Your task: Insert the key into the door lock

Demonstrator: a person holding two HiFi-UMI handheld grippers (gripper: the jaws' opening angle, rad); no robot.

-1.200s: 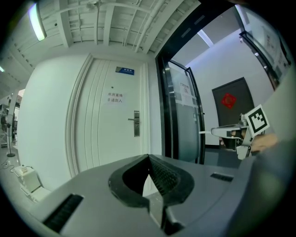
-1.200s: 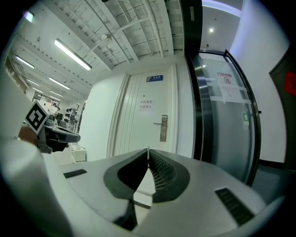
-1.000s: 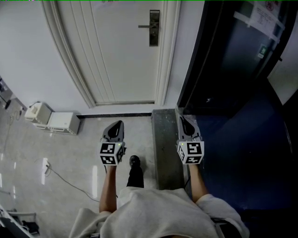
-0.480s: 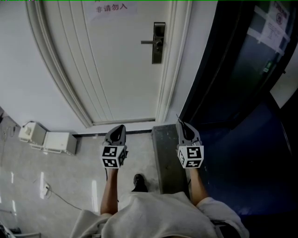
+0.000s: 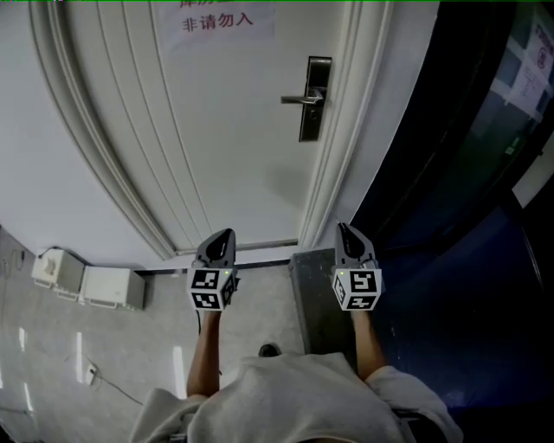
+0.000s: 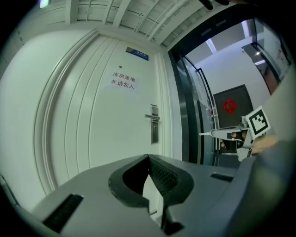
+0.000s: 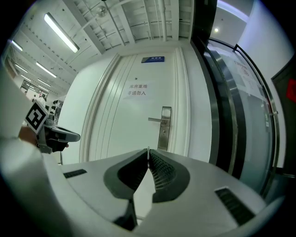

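- Door: white, smooth painted, shut. Long moulded grooves ran down its face. It filled the far middle, with a paper sign stuck high on it.
- Glass partition: dark and glossy in a black frame, right of the door.
- Floor: pale polished tile with light streaks, near left; dark blue at right. A grey stone strip lay between the two.
- White boxes: squarish, on the floor against the far left wall.
- Lock plate: tall metal rectangle at the door's right edge, lever pointing left.
- Left gripper: clenched on nothing, ribbed pads meeting at the tips.
- Right gripper: pinched on a thin pale blade, apparently the key. It poked just past the tips, well short of the lock.
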